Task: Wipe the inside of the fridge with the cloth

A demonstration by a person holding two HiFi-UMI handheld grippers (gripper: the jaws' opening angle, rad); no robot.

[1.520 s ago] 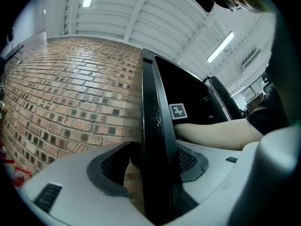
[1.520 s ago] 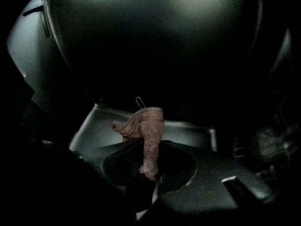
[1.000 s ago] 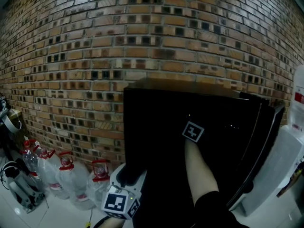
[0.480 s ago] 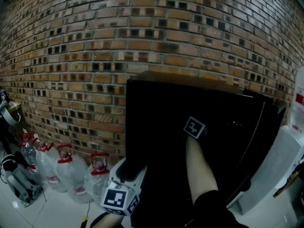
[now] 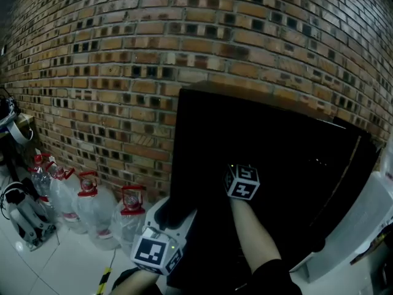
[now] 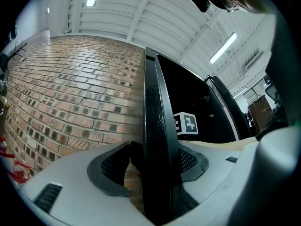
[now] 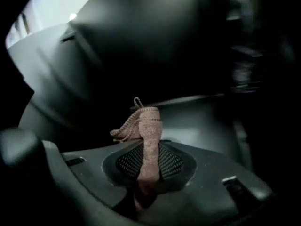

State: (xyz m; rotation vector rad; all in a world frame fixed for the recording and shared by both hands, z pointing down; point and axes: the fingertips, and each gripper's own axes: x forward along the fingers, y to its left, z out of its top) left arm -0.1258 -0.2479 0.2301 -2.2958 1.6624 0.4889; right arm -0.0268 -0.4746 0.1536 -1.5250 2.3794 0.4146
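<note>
Brick wall fills the head view, seen from above. A black fridge stands against it with its door swung open at the left. The left gripper sits low at the door's outer edge, its marker cube nearest the camera. A bare forearm reaches into the dark of the fridge, and the right gripper shows there only as its marker cube. Clear water bottles with red caps stand on the pale floor by the wall, left of the fridge.

Left gripper view: the door's black edge runs upright between the jaws of the left gripper. The jaws stand wide and clasp the door, one pad on each face. A sliver of brick shows low beside the left-hand pad. The wall lies left of the door. The right gripper's cube shows right of it, against the black interior. Strip lights hang on a white ceiling above.

Right gripper view: the right gripper is inside the fridge, with dim grey walls around it. Its jaws are closed on a pinkish-brown cloth. The cloth is pinched flat between the meshed pads. Its free end stands up past the tips in a small fold with a loop on top. Whether the cloth touches any fridge surface cannot be told.
</note>
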